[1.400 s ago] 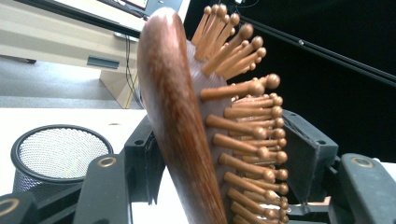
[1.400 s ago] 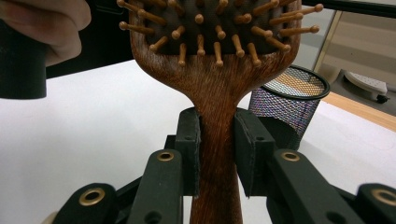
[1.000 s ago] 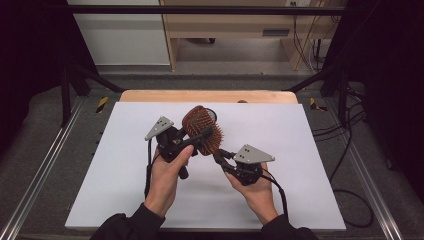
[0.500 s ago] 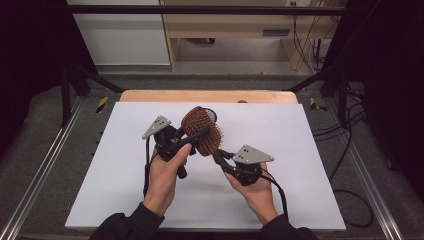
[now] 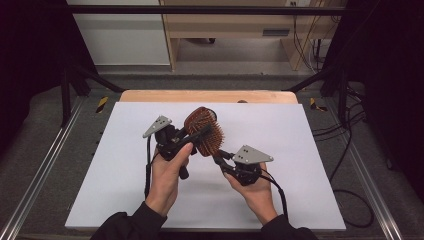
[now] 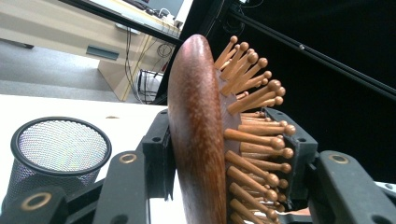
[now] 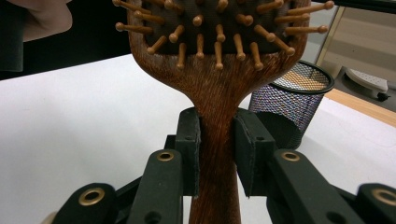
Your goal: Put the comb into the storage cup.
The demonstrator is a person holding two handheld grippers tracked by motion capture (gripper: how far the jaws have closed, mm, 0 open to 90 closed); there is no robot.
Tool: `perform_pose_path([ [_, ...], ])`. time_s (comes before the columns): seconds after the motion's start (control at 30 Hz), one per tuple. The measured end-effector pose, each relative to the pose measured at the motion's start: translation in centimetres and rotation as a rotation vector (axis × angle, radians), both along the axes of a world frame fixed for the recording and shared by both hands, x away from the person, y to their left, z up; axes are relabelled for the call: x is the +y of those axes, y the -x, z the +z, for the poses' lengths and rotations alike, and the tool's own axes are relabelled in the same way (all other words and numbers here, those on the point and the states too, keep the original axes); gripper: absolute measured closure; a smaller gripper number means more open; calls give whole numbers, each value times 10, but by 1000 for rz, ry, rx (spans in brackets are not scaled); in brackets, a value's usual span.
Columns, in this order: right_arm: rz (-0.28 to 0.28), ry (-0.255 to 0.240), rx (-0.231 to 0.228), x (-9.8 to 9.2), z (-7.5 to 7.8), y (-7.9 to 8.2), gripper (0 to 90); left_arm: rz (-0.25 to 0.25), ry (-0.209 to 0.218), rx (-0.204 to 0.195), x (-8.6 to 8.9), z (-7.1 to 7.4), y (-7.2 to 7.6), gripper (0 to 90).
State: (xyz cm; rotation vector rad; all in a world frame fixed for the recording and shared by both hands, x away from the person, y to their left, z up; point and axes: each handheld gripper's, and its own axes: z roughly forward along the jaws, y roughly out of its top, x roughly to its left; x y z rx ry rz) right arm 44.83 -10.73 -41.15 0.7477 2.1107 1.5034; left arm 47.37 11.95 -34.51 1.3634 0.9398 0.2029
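jaws of the left gripper (image 5: 196, 134) have just been closing across the head of the wooden hairbrush (image 5: 204, 131), one pad against its back, the other at the bristle tips. right gripper (image 5: 221, 158) clamps the handle, holding the brush above the white table (image 5: 115, 175) near the mesh cup (image 6: 58, 154). a handover to the left seems underway.

Even overhead light leaves the white counter (image 5: 125, 165) bright, nearly blown out in both gripper views; surroundings fall black. Soft shadows, slightly soft focus throughout, near claws blurred.
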Motion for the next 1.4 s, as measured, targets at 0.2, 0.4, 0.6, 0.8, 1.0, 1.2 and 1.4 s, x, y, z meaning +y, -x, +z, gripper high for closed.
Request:
perform_pose_path([
  [0.2,0,1,6,0,-1,-1,725,-7,-14,-10,-3,1,2,507],
  [0.4,1,-5,8,-1,-1,-1,724,-9,-19,-13,-4,2,2,511],
  [0.6,4,-10,13,-1,-2,-2,723,-12,-28,-13,-5,3,2,513],
  [0.8,4,-13,19,-1,-3,-2,720,-16,-34,-18,-6,3,2,515],
  [1.0,-4,-48,41,-3,-4,-5,579,-12,-53,-24,-6,2,0,517],
  [1.2,-34,-70,54,-11,-2,-6,439,7,-54,-35,-3,3,-3,518],
  [1.4,-65,-125,72,-27,3,-5,343,34,-41,-39,5,8,-8,517],
])
